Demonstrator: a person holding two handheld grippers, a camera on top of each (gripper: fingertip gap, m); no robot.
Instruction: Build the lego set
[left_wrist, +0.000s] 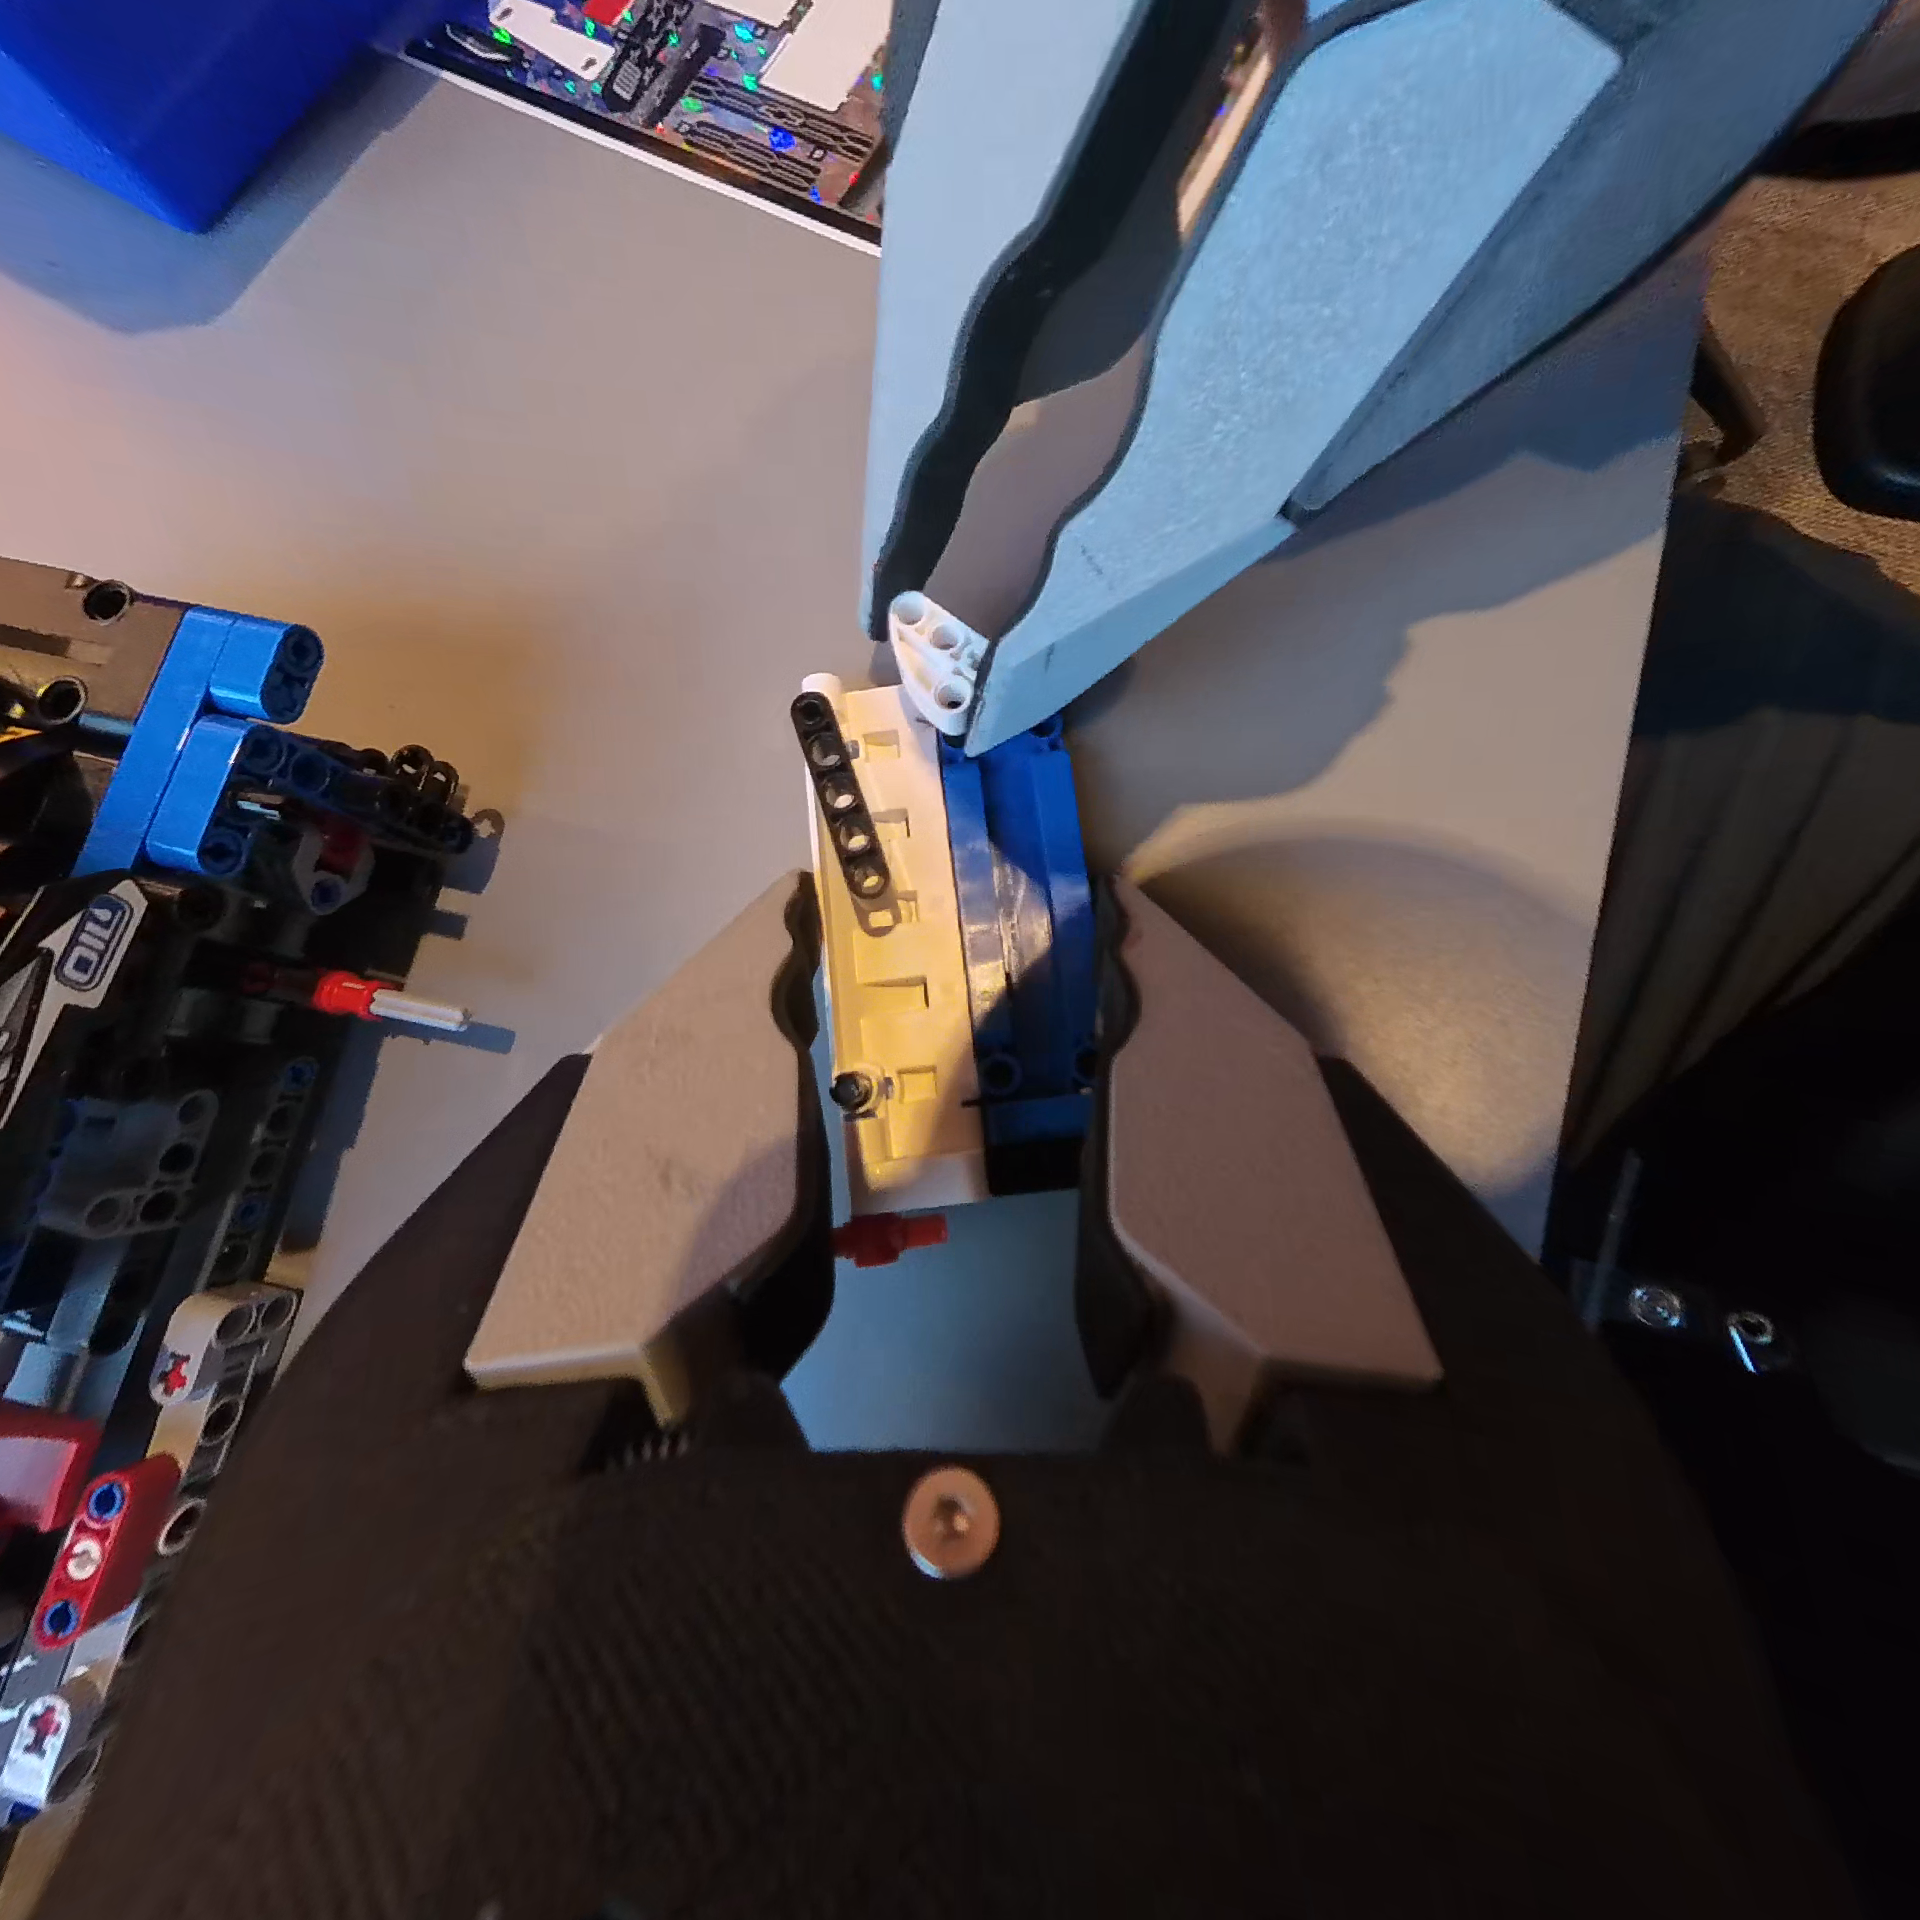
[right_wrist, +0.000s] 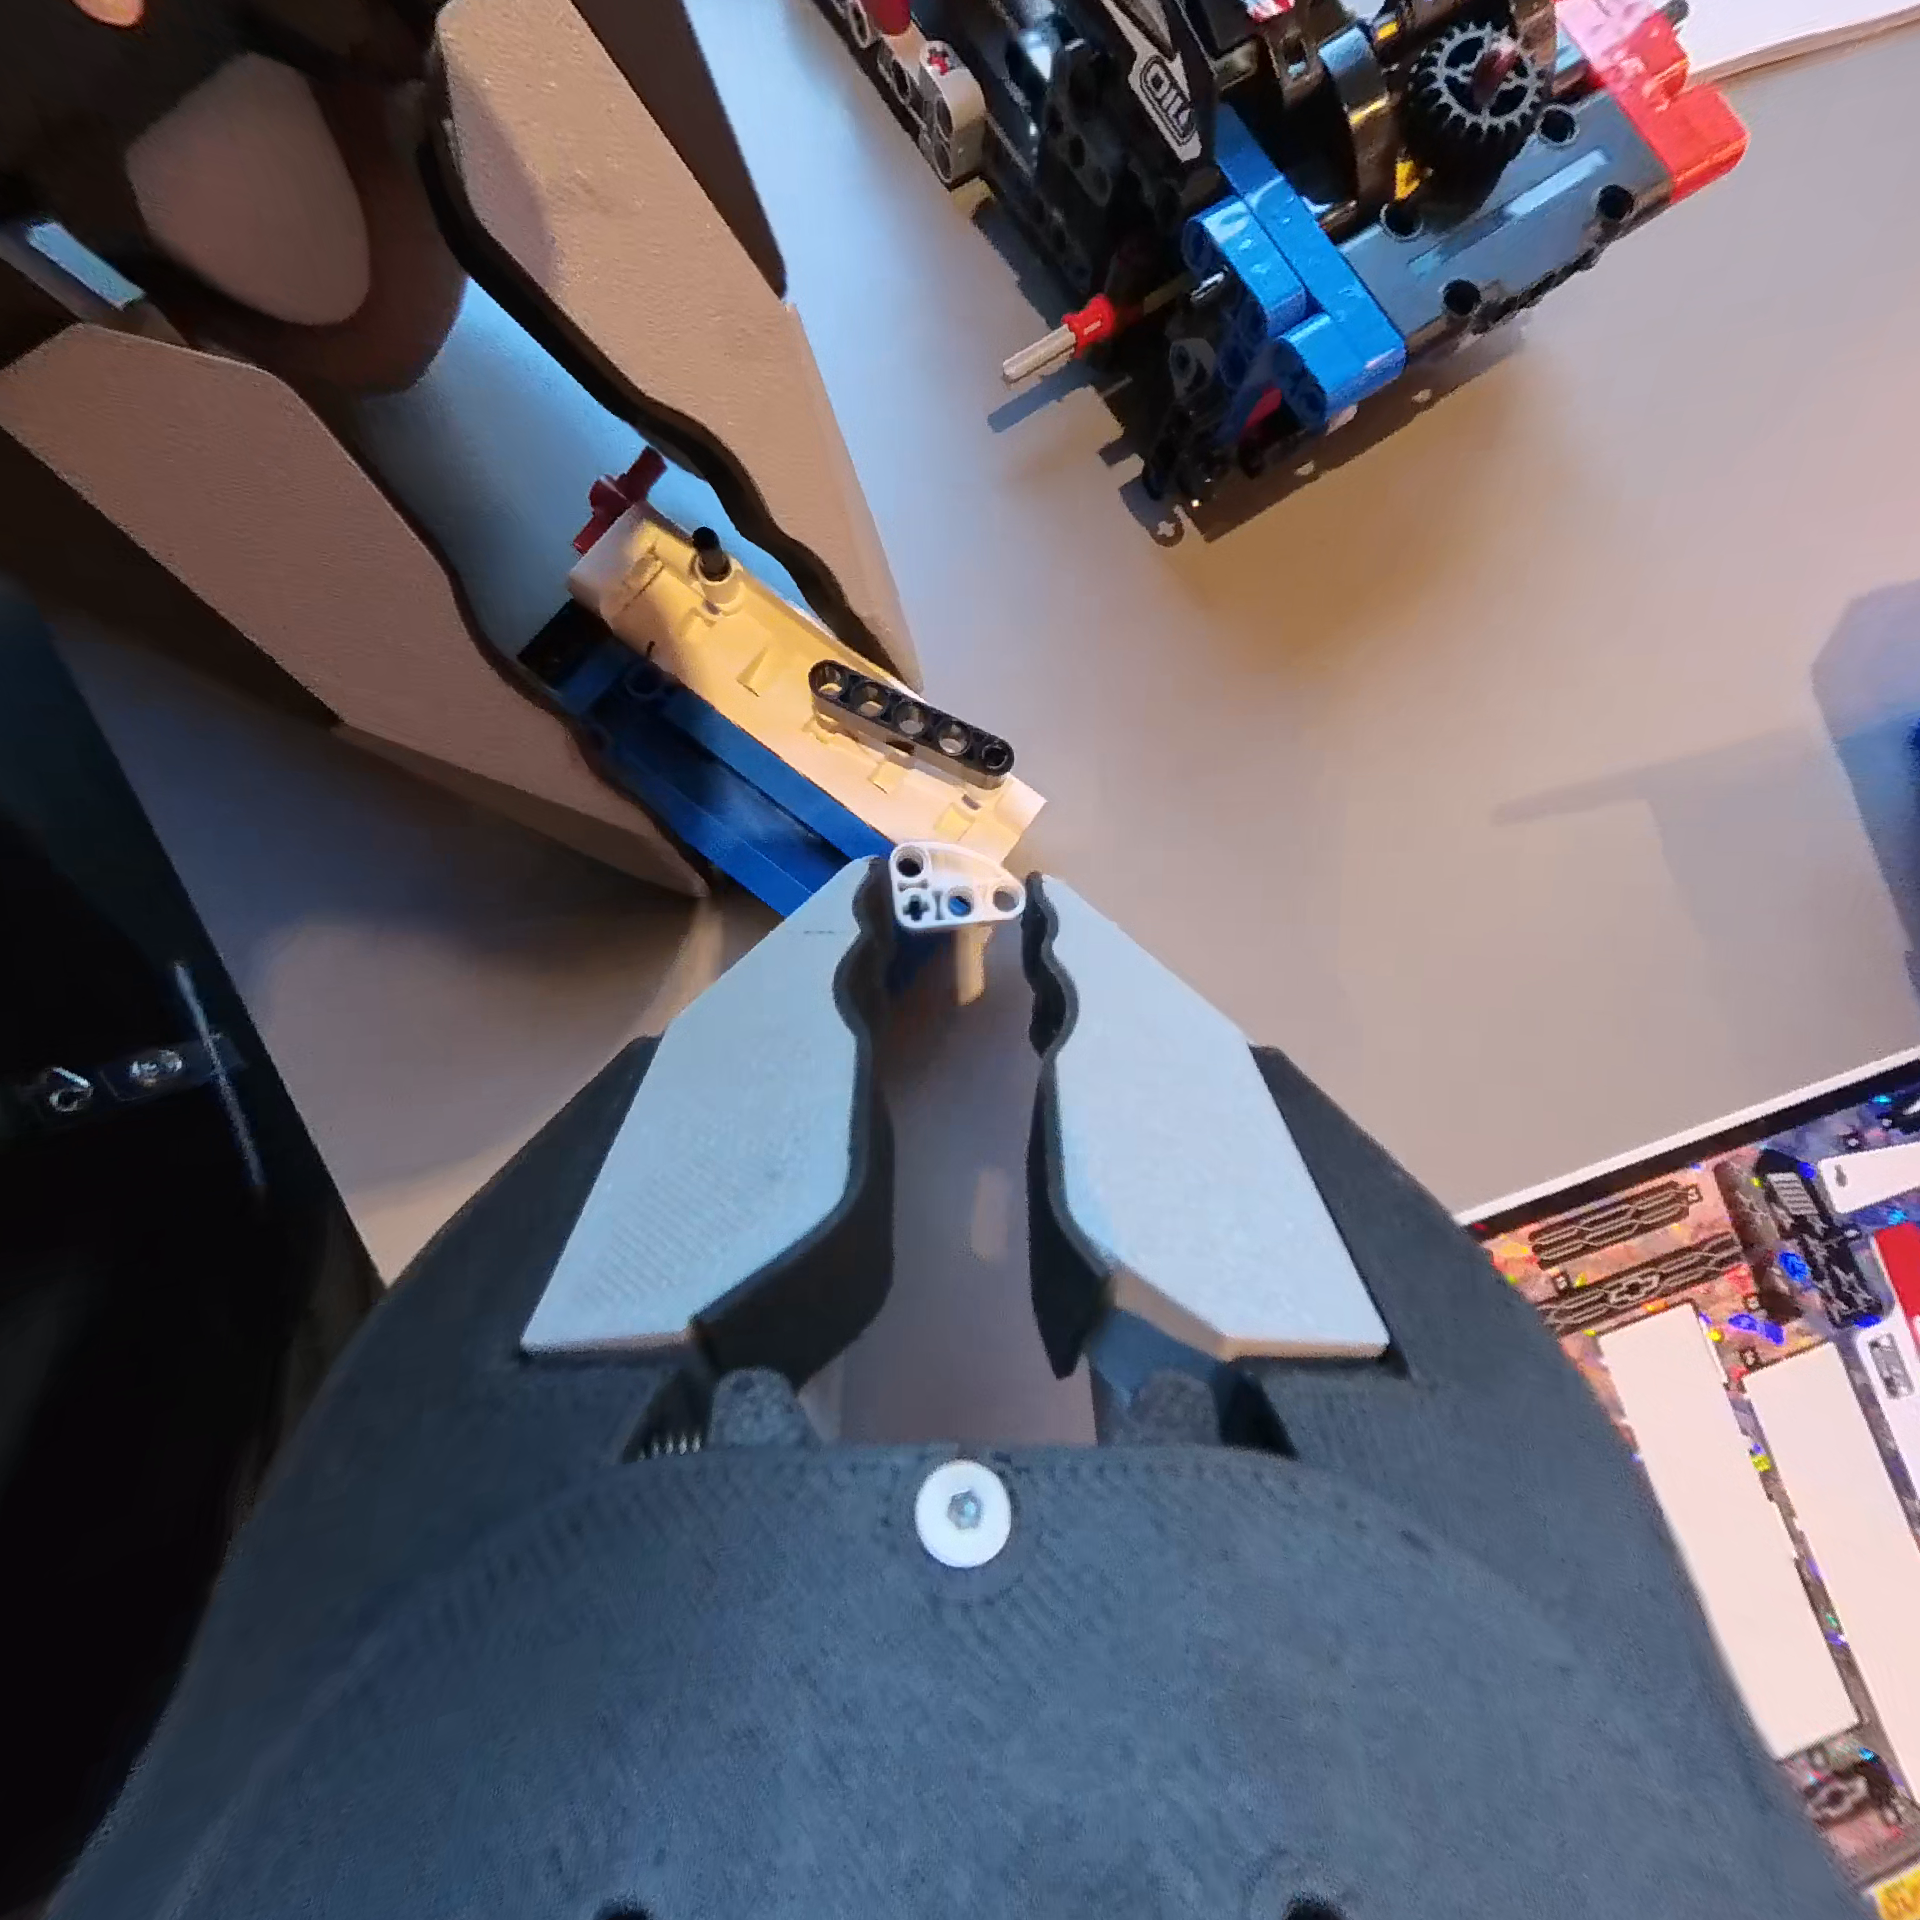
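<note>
The left gripper (left_wrist: 956, 987) clamps a white-and-blue panel assembly (left_wrist: 914, 997) by its long sides, just right of the big model (left_wrist: 187, 935) on the table (left_wrist: 520, 468). The right gripper (right_wrist: 951, 899), nearly closed, pinches 1 small white connector (right_wrist: 951, 888) at the assembly's far end. Off-axis pressure could skew the connector, or twist the assembly in its clamp.

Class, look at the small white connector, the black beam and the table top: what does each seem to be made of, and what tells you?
White connector: probably hard moulded plastic, smooth, with crisp round holes. Black beam: likely the same plastic, slightly glossy, with a highlight along its edge. Table top: a matt grey sheet, perhaps laminate; it shows soft shadows and no grain, so the material stays uncertain.
</note>
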